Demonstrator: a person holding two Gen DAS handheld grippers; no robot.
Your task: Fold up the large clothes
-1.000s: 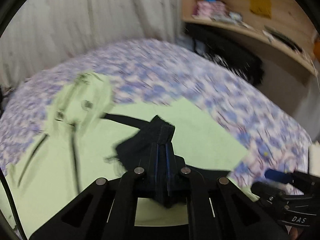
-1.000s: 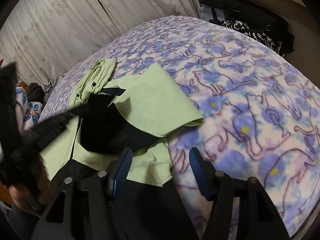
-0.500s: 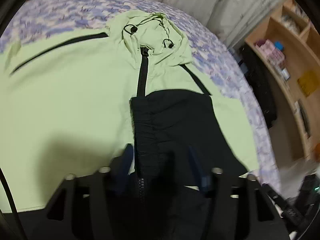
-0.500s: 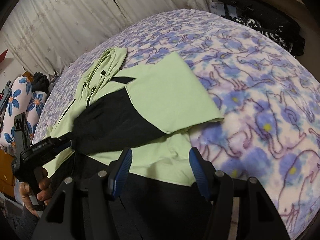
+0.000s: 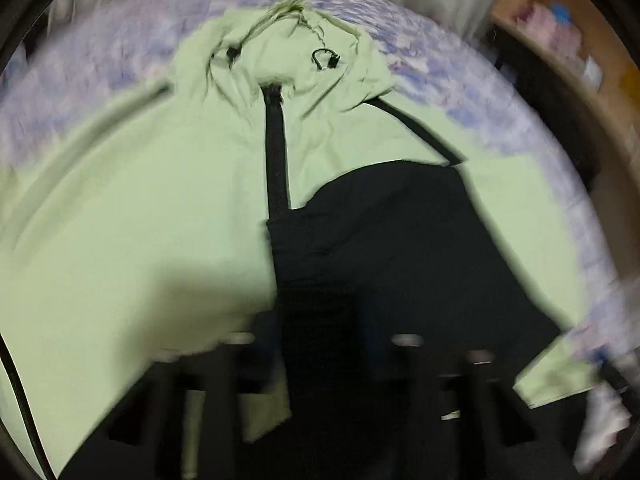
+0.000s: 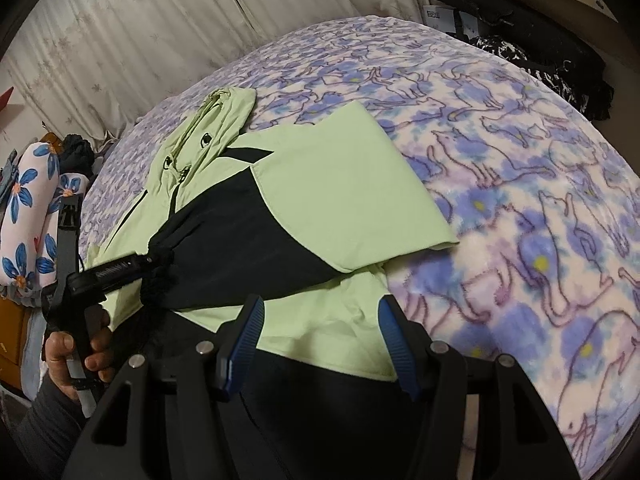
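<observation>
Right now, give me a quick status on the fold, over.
Left gripper at the black sleeve cuff, grip unclear. Right gripper open, empty, over the hem. Green jacket flat on the bed, sleeve folded across the front. Nothing in the way.

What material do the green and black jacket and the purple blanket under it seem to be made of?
The jacket looks like thin, smooth woven fabric, perhaps cotton or nylon: matte, with sharp flat folds and fine creases. Its black sleeve, pinched by the left gripper, bunches easily. The blanket looks like soft fleece: fuzzy surface, blurred edges on the printed animals.
</observation>
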